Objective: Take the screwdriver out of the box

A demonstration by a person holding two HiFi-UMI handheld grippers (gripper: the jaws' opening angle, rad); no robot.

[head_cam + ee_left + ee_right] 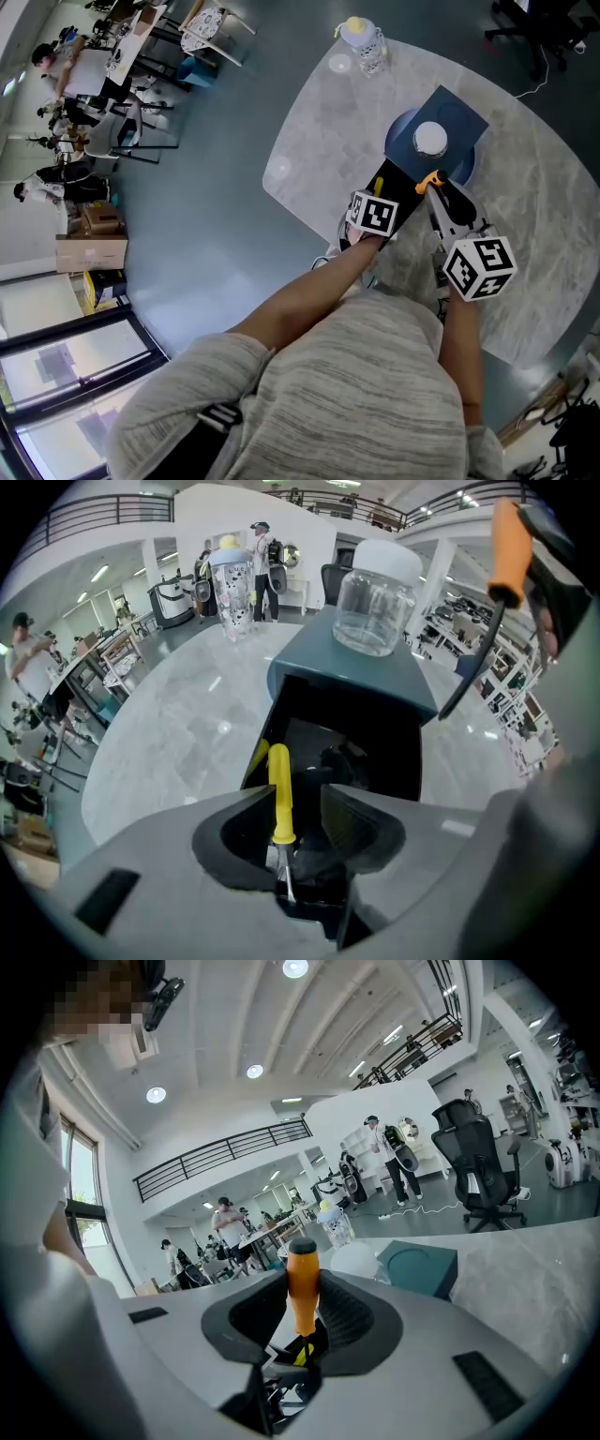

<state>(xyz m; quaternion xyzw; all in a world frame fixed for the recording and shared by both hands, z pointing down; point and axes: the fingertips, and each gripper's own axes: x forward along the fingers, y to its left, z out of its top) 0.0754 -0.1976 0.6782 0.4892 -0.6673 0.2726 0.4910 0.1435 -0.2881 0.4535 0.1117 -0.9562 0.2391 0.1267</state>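
Observation:
A dark teal box (pixel 349 679) stands open on the round marble table (pixel 525 216), its inside black. In it lies a yellow-handled screwdriver (pixel 279 789). My left gripper (pixel 298 795) points steeply down into the opening. The yellow handle lies between the jaws along the left one, with a gap to the right one, so the gripper is open. My right gripper (pixel 305 1299) is shut on an orange-handled screwdriver (pixel 302 1274). It holds this orange-handled screwdriver (pixel 427 181) just right of the left gripper (pixel 398 180), beside the box (pixel 459 112).
A clear jar with a white lid (pixel 375 597) stands on the box's top. A drinking bottle with a yellow cap (pixel 361 42) stands at the table's far edge. Desks, chairs and people fill the room beyond the table.

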